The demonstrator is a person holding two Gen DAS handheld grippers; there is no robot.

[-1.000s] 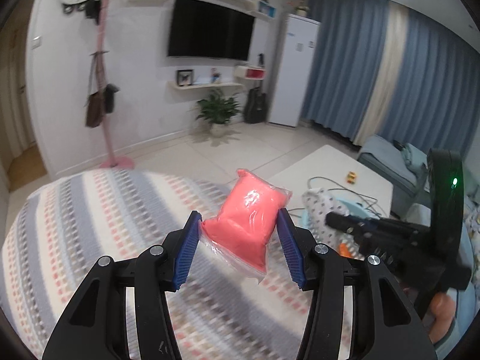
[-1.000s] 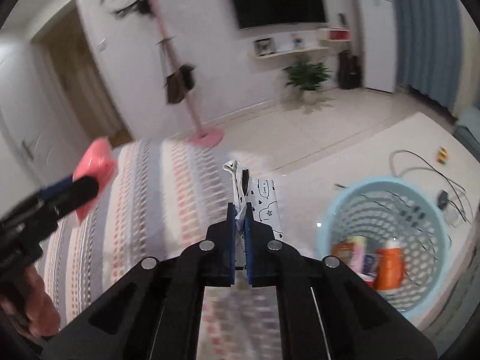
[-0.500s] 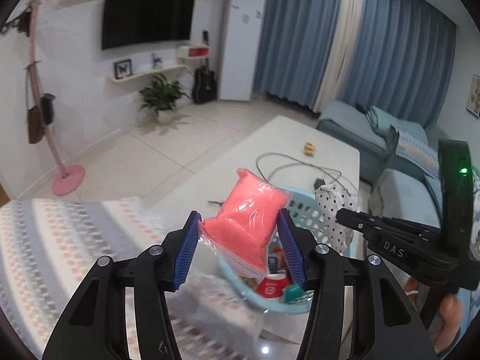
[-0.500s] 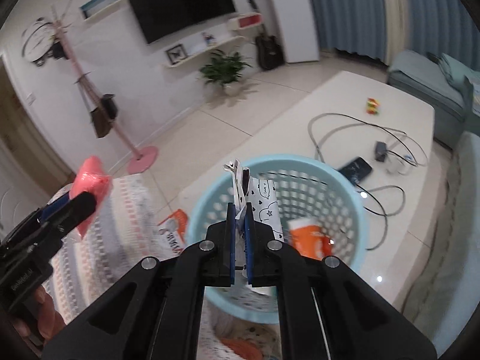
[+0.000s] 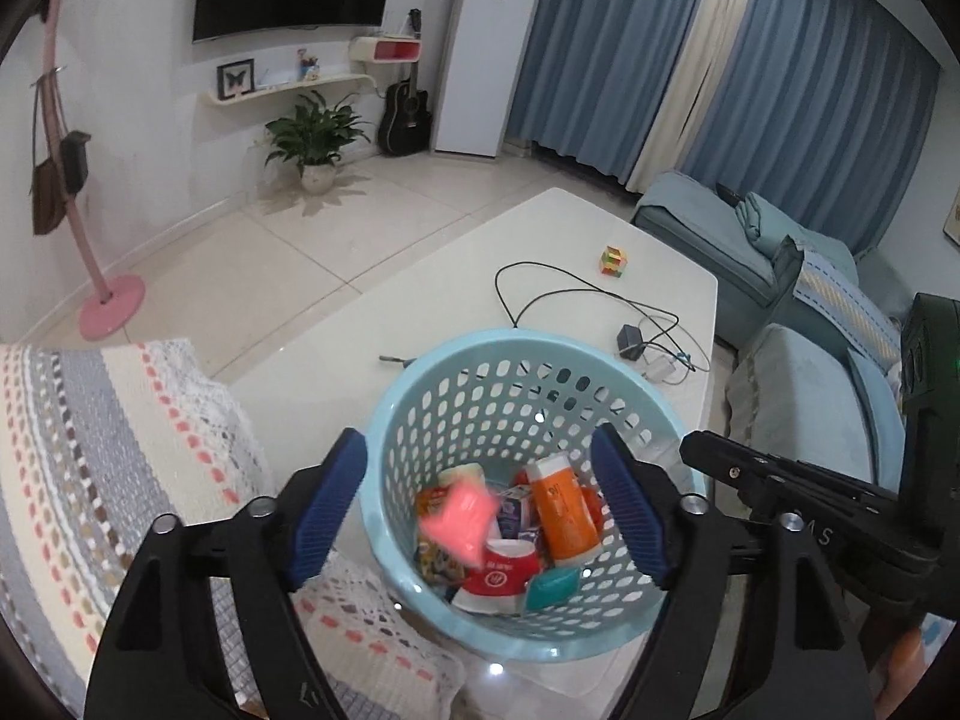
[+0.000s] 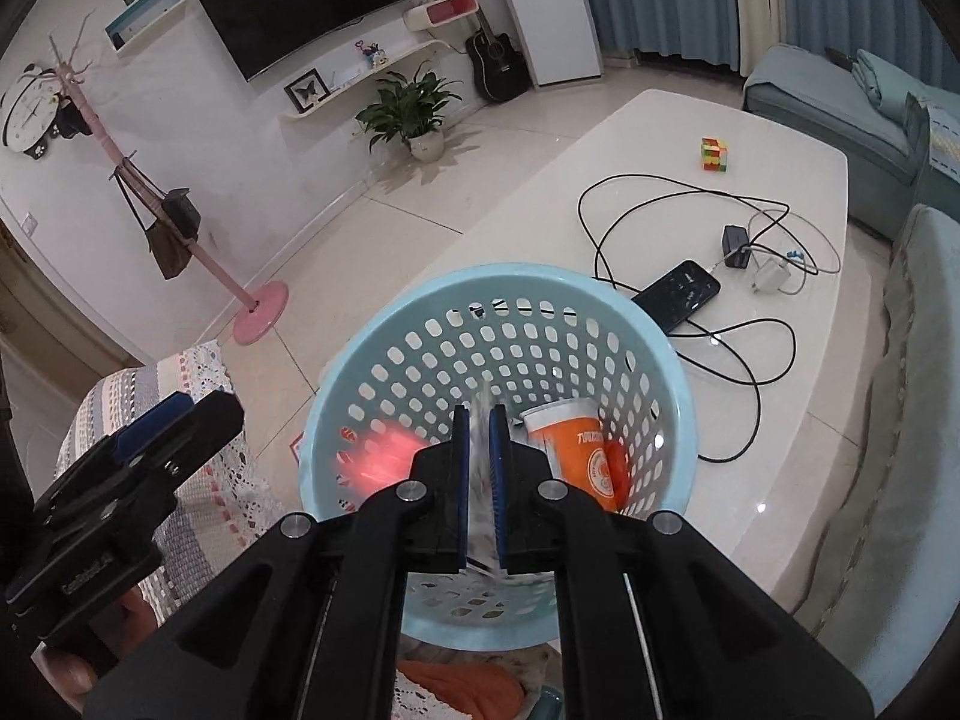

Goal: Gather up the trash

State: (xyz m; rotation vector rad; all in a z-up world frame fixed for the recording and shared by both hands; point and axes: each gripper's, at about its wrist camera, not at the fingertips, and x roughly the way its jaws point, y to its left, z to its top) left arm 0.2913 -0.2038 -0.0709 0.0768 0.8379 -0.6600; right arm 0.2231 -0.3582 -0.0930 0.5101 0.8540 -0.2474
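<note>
**Pink bag in the blue basket**

The blue basket (image 5: 522, 372) sits on the white counter (image 5: 420, 300), at the end close to the striped cloth (image 5: 90, 450).

The left hand-held gripper (image 5: 480, 516) is above the basket. Its two blue fingers (image 5: 327, 504) are spread wide apart and hold nothing. Between them, down inside the basket, is the pink bag (image 5: 459, 519). It looks blurry. It touches neither finger. It is over the other trash in the basket: an orange bottle (image 5: 564, 510), a red cup (image 5: 501, 570) and a small teal thing (image 5: 552, 588).

The right hand-held gripper (image 6: 480, 480) is also over the basket. Its blue fingers (image 6: 461, 480) are nearly pressed together, with just a thin gap. A white wrapper (image 6: 480, 456) is in that gap. It looks blurry too, so it is hard to tell if the fingers pinch it.

Past the far side of the basket, on the counter, lie a black phone (image 6: 678, 294), a black cable (image 6: 690, 222), a charger (image 6: 735, 246) and a small color cube (image 6: 714, 154). On the floor beyond the basket stand a pink coat rack (image 6: 180, 222) and a green plant (image 6: 411, 108).
</note>
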